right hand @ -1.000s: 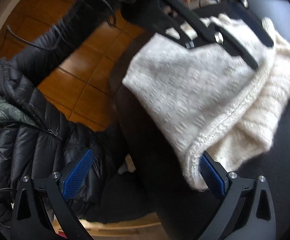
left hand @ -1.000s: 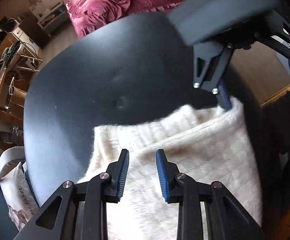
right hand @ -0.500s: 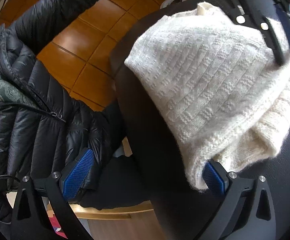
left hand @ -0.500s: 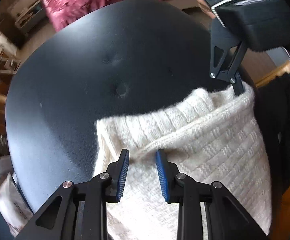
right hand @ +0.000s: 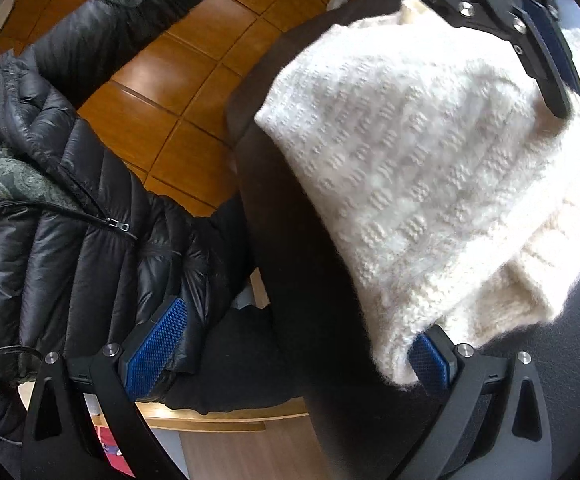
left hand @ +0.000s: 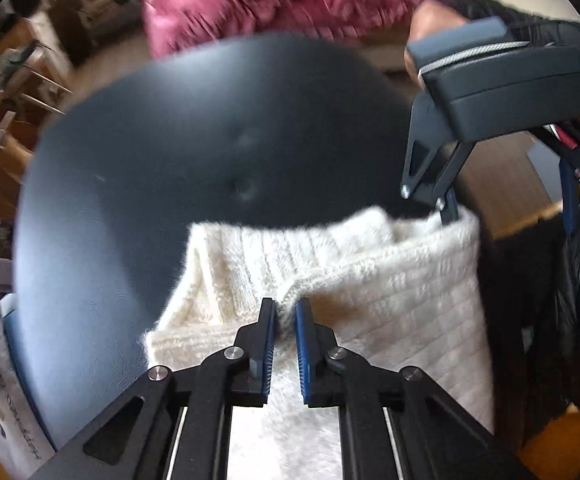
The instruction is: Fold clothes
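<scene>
My left hand-held gripper (left hand: 286,332) is closing on a pinch of the cream sweater (left hand: 389,300) folded on the dark round surface (left hand: 150,168), my right hand-held gripper (right hand: 290,344) gapes wide at its corner; soft, floppy knit, best pinched by thick ribbed edges.

We are viewing a cream knitted sweater (left hand: 389,292), fuzzy and ribbed, lying folded in layers on a dark round upholstered seat (left hand: 162,184), its bulk sitting toward the seat's edge.
</scene>
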Motion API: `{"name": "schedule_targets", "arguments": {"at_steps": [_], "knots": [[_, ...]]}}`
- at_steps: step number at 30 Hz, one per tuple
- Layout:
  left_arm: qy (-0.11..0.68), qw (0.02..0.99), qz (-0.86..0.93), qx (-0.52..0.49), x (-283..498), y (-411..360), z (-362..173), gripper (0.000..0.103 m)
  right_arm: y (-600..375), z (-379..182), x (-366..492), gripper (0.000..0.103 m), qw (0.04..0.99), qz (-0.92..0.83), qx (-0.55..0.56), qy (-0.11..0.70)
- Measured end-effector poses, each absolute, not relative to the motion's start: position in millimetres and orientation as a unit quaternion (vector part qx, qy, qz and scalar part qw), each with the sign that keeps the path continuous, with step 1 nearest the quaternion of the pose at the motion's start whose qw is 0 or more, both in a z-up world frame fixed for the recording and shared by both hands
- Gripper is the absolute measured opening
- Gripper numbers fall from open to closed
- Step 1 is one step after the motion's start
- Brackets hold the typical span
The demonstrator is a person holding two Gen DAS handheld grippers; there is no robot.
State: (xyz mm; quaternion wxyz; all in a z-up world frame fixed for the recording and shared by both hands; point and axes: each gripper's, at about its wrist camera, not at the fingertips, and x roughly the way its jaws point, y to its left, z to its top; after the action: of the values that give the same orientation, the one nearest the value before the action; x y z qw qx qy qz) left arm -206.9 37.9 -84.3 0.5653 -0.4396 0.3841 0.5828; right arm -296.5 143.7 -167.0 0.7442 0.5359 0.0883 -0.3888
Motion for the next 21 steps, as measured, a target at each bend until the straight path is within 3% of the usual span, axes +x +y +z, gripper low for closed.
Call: {"name": "schedule_targets", "arguments": {"at_steps": [7,15,21], "knots": [[0.339,0.577,0.639,-0.379,-180,16,-38,0.008,145,-161,-281,0.102,0.754,-0.37,0.533,0.099],[0.332,0.519,0.679,-0.399,-214,40,-86,0.009,146,-197,-288,0.102,0.722,-0.36,0.586,0.072],[0.233,0.468,0.736,-0.43,-245,37,-99,0.017,161,-192,-295,0.102,0.699,-0.394,0.592,0.076]]}}
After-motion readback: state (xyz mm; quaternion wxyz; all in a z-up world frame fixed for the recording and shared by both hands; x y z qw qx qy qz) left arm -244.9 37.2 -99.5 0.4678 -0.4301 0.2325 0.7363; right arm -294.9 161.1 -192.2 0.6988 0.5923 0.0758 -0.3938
